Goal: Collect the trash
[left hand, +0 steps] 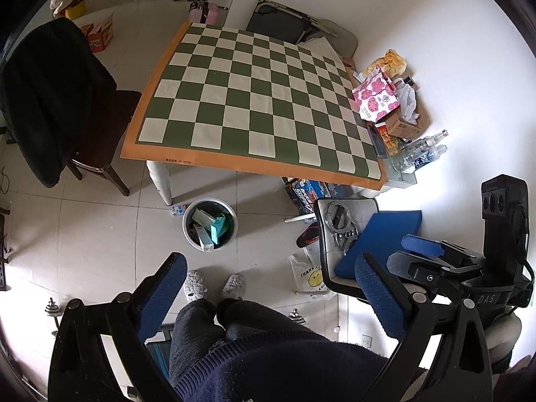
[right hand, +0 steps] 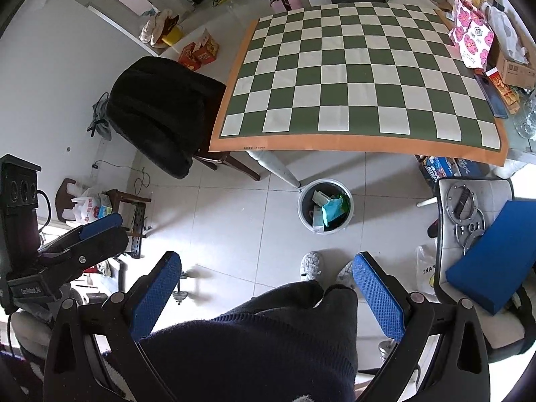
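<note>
A round grey trash bin [left hand: 210,224] stands on the tiled floor by the table leg and holds several boxes and packets; it also shows in the right wrist view [right hand: 325,205]. My left gripper [left hand: 271,274] is open and empty, held high above my lap. My right gripper [right hand: 266,279] is open and empty, also over my lap. Each gripper shows in the other's view: the right one [left hand: 435,254], the left one [right hand: 90,231]. The checkered green-and-white table mat [left hand: 254,100] [right hand: 361,77] carries no loose items in its middle.
A pink flowered bag [left hand: 377,95], cardboard boxes and plastic bottles [left hand: 418,152] crowd the table's right edge. A chair with a black coat [left hand: 43,100] stands left of the table. A stool [left hand: 345,231] with a blue pad [left hand: 378,244] and metal parts is at my right. A small packet [left hand: 178,209] lies beside the bin.
</note>
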Action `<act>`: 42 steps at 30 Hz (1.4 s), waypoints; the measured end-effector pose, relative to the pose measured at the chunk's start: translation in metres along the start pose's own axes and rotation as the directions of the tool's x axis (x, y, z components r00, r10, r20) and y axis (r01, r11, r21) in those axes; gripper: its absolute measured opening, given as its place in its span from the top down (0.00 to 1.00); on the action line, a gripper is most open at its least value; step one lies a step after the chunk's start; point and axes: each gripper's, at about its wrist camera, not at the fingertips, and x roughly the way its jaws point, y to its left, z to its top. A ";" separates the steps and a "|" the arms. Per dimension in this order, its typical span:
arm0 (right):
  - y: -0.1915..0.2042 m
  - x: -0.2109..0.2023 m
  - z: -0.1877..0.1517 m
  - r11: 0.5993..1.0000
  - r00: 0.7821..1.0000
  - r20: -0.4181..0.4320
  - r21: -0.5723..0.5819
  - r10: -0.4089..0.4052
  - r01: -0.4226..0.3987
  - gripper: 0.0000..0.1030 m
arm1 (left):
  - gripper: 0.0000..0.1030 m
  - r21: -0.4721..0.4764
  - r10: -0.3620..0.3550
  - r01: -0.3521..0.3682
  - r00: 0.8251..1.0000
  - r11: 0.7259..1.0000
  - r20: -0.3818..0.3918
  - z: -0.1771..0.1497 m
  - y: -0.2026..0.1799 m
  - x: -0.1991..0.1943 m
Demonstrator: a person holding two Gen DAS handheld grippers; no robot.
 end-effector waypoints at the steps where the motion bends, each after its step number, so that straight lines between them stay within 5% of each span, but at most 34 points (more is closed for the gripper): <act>1: 0.000 0.000 0.000 1.000 1.000 0.001 -0.001 -0.001 0.001 0.00 | 0.00 0.004 -0.002 0.002 1.000 1.000 -0.001 0.001 0.001 -0.002; 42: -0.008 -0.010 -0.007 1.000 1.000 0.007 0.029 -0.005 0.005 0.00 | 0.00 0.036 -0.036 0.036 0.999 0.999 -0.009 0.002 -0.006 -0.008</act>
